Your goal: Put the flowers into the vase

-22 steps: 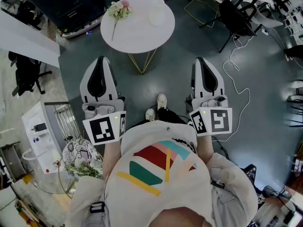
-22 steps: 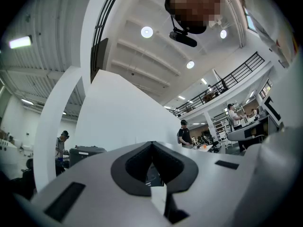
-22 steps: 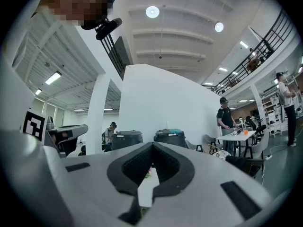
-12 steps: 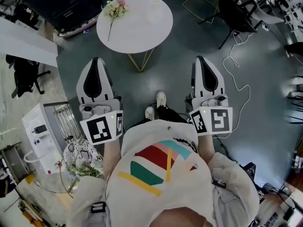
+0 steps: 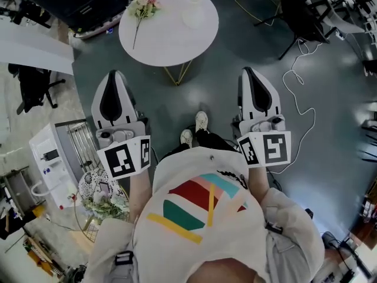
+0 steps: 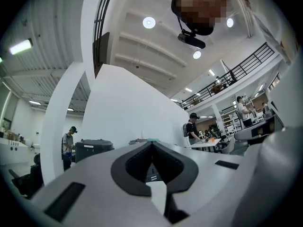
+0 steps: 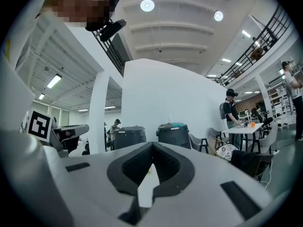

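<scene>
A round white table stands on the floor ahead of me. On its left part lies a stem of pink and white flowers. A white vase, seen from above, stands on its right part. My left gripper and right gripper are held level in front of my body, short of the table and well apart from both things. Each one's jaws are shut with nothing between them, as the left gripper view and the right gripper view show. Neither gripper view shows the flowers or the vase.
Another bunch of flowers sits low at my left beside a white machine. Dark chairs stand at the back right and a white cable trails over the floor. My shoes show between the grippers.
The left gripper has drifted a little to the left. The right gripper has kept its place. Both stay shut.
</scene>
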Available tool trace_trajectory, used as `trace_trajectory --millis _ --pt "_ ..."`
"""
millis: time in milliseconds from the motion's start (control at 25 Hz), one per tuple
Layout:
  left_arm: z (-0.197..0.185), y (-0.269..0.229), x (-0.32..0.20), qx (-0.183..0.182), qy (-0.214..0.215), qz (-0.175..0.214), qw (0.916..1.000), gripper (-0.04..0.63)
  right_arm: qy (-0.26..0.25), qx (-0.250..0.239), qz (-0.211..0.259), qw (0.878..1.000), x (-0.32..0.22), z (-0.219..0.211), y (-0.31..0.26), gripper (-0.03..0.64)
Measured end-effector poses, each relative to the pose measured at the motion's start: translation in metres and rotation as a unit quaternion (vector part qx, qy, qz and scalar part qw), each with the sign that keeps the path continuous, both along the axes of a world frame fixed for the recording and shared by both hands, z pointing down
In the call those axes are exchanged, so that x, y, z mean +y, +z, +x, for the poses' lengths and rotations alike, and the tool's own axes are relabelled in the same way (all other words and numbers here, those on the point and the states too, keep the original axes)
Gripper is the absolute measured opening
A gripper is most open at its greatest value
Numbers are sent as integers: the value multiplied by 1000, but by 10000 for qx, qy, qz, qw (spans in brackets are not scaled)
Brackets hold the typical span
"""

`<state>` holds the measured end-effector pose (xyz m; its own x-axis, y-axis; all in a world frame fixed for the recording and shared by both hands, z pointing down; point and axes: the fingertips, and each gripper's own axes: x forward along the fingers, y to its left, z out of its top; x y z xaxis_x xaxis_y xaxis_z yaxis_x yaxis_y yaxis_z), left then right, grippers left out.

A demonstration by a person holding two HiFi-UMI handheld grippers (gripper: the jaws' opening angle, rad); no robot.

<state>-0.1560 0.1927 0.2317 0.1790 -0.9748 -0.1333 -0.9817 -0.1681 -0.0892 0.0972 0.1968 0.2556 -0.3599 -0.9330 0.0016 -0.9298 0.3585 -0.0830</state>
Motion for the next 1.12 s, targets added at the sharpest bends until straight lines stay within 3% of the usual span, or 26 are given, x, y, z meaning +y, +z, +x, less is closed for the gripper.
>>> trace_trajectory --millis 320,640,960,1120 --pt "45 -1 -21 -442 49 -82 9990 6 -317 -296 -190 9989 -35 30 27 9" --pt "47 -6 -34 -552 -70 -75 9984 6 -393 -491 -139 9979 -50 38 29 9" --pt "56 16 -68 -316 295 14 9991 6 -230 -382 220 9988 -69 37 27 9" --pt "46 22 -97 -44 298 -78 9995 6 -172 -390 -56 9991 -82 30 38 9"
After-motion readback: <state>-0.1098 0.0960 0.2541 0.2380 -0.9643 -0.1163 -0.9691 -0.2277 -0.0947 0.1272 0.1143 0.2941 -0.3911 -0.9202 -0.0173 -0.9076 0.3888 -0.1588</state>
